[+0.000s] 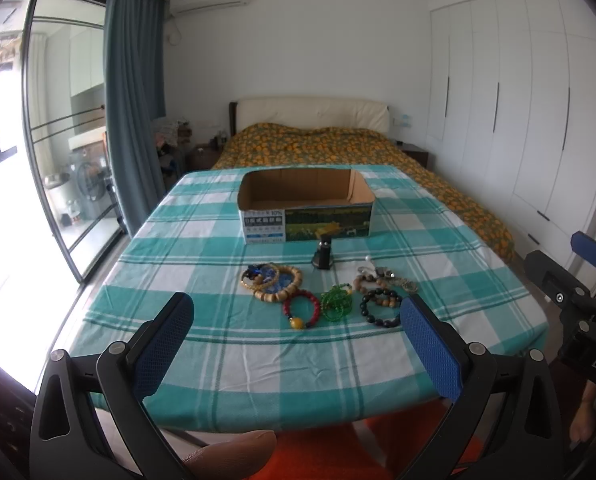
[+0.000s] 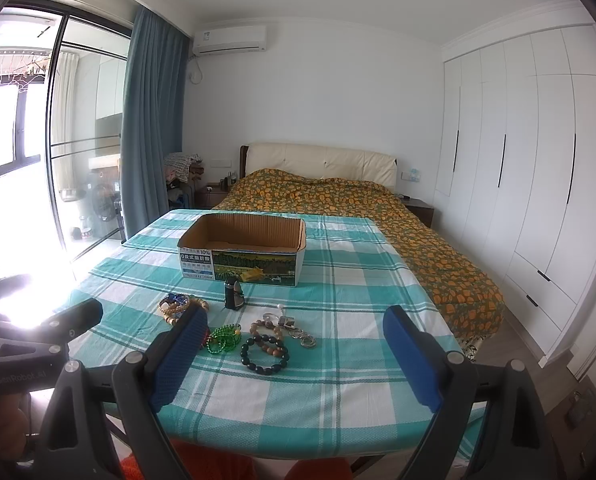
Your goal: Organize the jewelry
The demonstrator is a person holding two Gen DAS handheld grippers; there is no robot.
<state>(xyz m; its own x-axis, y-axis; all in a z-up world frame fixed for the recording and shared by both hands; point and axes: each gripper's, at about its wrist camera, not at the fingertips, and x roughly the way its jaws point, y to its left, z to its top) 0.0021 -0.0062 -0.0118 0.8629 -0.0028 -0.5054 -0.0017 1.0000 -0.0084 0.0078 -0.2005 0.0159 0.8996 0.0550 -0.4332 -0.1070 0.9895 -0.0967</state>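
Closest to me, both tools hover level above the near edge of the bench, pointing out across the checked teal-and-white cloth toward the bed. The left gripper has its blue pads spread wide with nothing between them; a fingertip of the person shows below it. The right gripper is equally wide and empty, held a little to the right of the left one, whose black body shows at the left edge of the right wrist view.

Just beyond the pads the jewelry lies in a loose cluster on the cloth. Nearest is a dark beaded bracelet, overlapping a brown-beaded one. Beside it to the left is a bundle of green glass beads, then a red bracelet with a yellow bead. Farther left, pale wooden bead bracelets are heaped over something blue. At the cluster's right side sit a few silvery rings, too small to make out.

Behind the cluster a small dark object stands upright, just before the box. The cardboard box sits open-topped at mid-bench, empty as far as I can see. Past the bench lies the bed under an orange-patterned cover, with white wardrobes on the right and a blue curtain on the left.
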